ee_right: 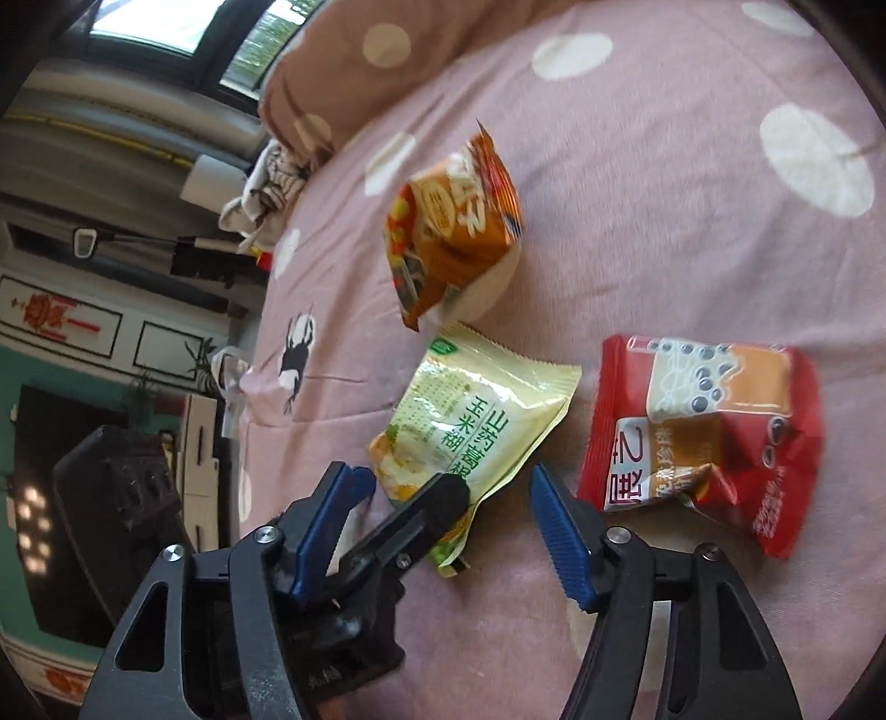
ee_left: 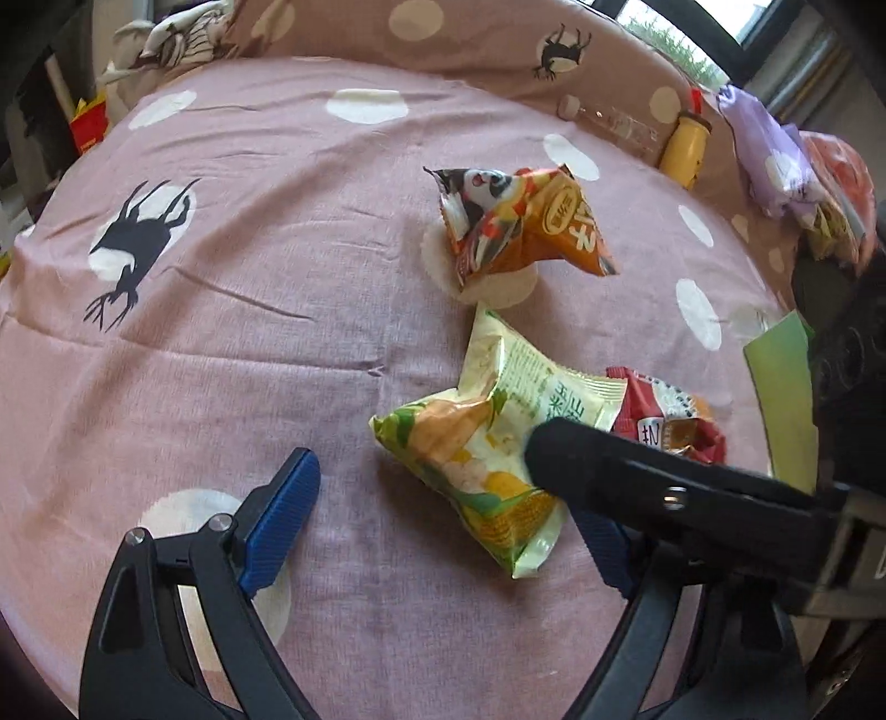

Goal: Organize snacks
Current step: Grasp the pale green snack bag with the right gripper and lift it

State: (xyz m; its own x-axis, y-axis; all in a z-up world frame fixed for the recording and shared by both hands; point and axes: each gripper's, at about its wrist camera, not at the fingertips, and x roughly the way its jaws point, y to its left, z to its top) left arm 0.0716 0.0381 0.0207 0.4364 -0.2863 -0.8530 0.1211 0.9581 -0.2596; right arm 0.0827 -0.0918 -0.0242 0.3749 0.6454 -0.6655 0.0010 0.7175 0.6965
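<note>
Three snack packets lie on a pink dotted bedsheet [ee_left: 232,288]. An orange packet [ee_left: 526,221] lies farthest, also in the right wrist view [ee_right: 454,221]. A pale yellow-green corn packet [ee_left: 487,437] lies in the middle, also in the right wrist view [ee_right: 470,421]. A red packet [ee_left: 670,421] lies to its right, also in the right wrist view [ee_right: 703,437]. My left gripper [ee_left: 443,520] is open, with the corn packet's near end between its fingers. My right gripper [ee_right: 451,509] is open above the sheet, between the corn and red packets. Its black finger crosses the left wrist view over the corn packet.
A matching pillow [ee_left: 443,33] lies at the back. A yellow bottle [ee_left: 686,144], a clear tube [ee_left: 614,119] and a heap of purple and orange bags [ee_left: 803,177] sit at the right. A green card [ee_left: 786,399] lies by the red packet. A window [ee_right: 183,27] is behind.
</note>
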